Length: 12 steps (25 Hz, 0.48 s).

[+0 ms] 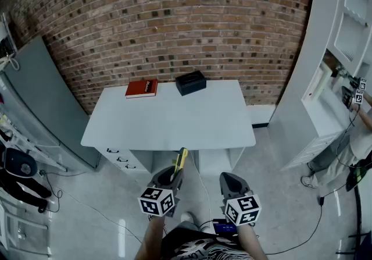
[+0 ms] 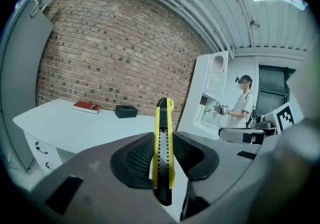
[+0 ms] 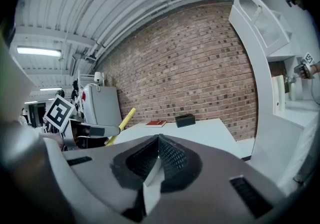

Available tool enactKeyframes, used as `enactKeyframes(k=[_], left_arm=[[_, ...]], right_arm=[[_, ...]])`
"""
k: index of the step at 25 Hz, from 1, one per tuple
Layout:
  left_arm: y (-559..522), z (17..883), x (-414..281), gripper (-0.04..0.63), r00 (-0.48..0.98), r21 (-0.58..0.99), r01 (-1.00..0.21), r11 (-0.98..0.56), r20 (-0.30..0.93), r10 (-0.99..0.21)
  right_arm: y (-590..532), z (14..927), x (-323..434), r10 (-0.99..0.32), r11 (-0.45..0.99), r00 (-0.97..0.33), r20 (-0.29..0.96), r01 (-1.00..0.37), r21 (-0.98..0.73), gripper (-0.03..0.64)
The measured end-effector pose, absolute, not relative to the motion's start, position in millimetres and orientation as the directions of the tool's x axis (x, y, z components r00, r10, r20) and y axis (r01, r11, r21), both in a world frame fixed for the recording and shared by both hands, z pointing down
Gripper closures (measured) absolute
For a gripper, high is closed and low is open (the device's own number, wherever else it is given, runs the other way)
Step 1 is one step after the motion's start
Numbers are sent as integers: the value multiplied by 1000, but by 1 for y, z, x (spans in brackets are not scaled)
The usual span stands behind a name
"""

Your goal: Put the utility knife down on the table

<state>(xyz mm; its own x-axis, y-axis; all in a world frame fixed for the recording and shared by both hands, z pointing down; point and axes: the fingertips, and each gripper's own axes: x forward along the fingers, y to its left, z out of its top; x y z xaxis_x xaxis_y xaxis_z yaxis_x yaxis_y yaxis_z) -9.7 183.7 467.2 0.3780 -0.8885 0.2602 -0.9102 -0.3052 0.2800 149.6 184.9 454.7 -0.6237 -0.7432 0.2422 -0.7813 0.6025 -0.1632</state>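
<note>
A yellow and black utility knife [image 1: 181, 160] [image 2: 163, 144] is clamped between the jaws of my left gripper [image 1: 172, 175] [image 2: 163, 160], its tip pointing up and toward the white table [image 1: 174, 118]. The knife is held in front of the table's near edge, above the floor. My right gripper [image 1: 230, 182] [image 3: 156, 160] is beside it to the right, shut with nothing between its pads. From the right gripper view the knife [image 3: 122, 121] shows as a yellow bar at left.
On the table's far side lie a red book [image 1: 142, 88] and a black box [image 1: 190, 82]. Drawers [image 1: 119, 159] sit under the table's left. A white shelf unit [image 1: 325, 72] stands right, with a person [image 1: 360, 136] beside it. A grey cabinet [image 1: 35, 102] is left.
</note>
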Motion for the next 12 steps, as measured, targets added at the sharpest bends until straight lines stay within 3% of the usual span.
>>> enactKeyframes(k=[12], left_arm=[[176,466,-20,475,347,278,-921,-274,259,-902]], right_arm=[[167,444,147,-745,625,-643,179,-766,-151,617]])
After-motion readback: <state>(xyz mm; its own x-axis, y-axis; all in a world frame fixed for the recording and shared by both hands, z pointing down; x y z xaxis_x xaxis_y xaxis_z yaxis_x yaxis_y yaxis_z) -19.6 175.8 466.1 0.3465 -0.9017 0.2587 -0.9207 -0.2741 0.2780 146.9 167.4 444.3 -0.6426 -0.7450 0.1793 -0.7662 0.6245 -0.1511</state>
